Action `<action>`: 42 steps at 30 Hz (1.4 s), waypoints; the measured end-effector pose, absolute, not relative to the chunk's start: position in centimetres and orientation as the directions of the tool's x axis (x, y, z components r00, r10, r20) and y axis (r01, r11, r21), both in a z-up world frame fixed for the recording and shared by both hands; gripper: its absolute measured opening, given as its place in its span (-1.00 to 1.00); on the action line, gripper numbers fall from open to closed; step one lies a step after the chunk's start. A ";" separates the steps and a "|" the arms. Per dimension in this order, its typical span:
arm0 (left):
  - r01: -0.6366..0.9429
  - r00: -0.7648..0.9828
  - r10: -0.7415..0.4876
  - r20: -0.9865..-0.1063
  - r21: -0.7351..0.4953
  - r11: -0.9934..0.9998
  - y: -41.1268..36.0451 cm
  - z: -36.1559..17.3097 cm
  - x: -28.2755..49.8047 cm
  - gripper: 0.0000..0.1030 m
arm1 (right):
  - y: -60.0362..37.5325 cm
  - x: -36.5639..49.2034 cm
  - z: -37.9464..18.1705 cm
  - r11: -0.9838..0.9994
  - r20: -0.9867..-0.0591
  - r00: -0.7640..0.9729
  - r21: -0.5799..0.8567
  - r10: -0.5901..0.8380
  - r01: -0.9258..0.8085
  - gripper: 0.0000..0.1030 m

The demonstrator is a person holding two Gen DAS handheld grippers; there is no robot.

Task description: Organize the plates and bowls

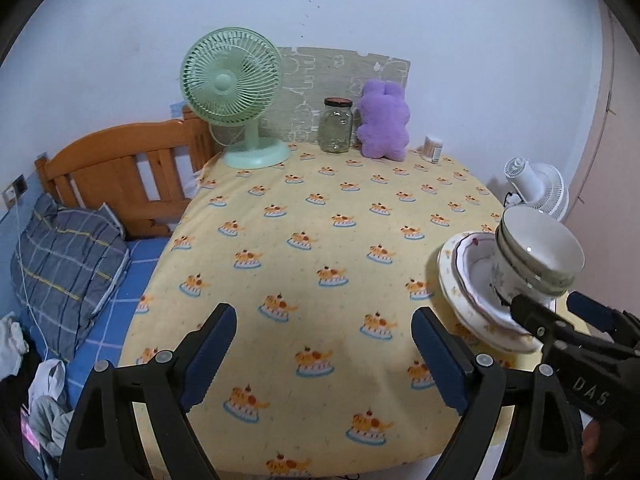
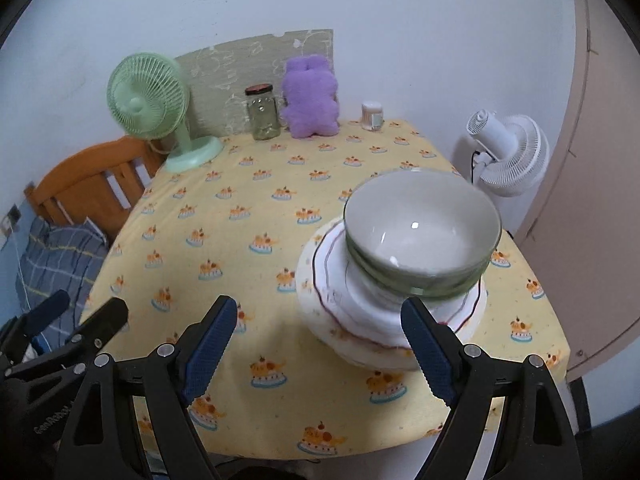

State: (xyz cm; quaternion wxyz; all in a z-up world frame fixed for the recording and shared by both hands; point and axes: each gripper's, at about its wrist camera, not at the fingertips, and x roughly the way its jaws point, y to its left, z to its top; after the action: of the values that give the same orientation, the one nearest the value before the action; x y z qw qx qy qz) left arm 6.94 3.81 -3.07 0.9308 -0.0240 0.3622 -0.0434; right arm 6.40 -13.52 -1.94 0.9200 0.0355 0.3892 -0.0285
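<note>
- Bowls (image 2: 422, 236) were seen nested on stacked plates (image 2: 320, 300), on the surface (image 2: 240, 240).
- Left gripper (image 1: 324, 354) and right gripper (image 2: 318, 350) were held wide apart, nothing gripped.

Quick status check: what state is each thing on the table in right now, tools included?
Left tool: open, empty.
Right tool: open, empty, near the stack.
Green bowls: nested, upright, empty, topping the stack.
Plates: stacked under the bowls.
Glass jar: lidded, upright.
Green fan: upright; running or not unclear.

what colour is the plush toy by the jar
Purple plush toy; clearest in the right wrist view.
</note>
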 end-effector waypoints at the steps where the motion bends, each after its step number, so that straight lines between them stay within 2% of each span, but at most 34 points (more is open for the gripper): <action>1: 0.056 0.734 -0.096 -0.673 -0.081 0.995 3.9 -3.2 6.5 0.76 | -13.6 6.0 -2.1 0.996 -0.717 0.696 0.043 -0.023 0.077 0.67; 5: 0.042 0.752 -0.080 -0.654 -0.074 0.996 3.7 -3.6 4.6 0.76 | -13.3 4.5 -3.1 0.998 -0.709 0.704 0.025 -0.026 0.061 0.67; 10: 0.038 0.771 -0.068 -0.633 -0.060 0.997 3.2 -4.1 2.4 0.86 | -13.8 2.5 -3.4 0.998 -0.705 0.709 0.032 -0.014 0.052 0.67; 28: 0.020 0.806 -0.078 -0.587 -0.104 0.994 2.3 -3.4 -0.6 1.00 | -15.2 -0.4 -2.6 0.999 -0.656 0.755 0.017 -0.024 0.047 0.74; 42: 0.019 0.821 -0.080 -0.566 -0.112 0.994 2.7 -2.8 -1.0 1.00 | -14.9 -0.9 -1.6 0.999 -0.626 0.780 0.011 -0.026 0.043 0.75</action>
State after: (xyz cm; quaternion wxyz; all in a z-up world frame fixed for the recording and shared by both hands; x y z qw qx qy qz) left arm -0.98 2.66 -2.82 0.9528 -0.0505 0.2982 -0.0259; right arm -0.92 -14.95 -1.64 0.9432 0.0122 0.3314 -0.0183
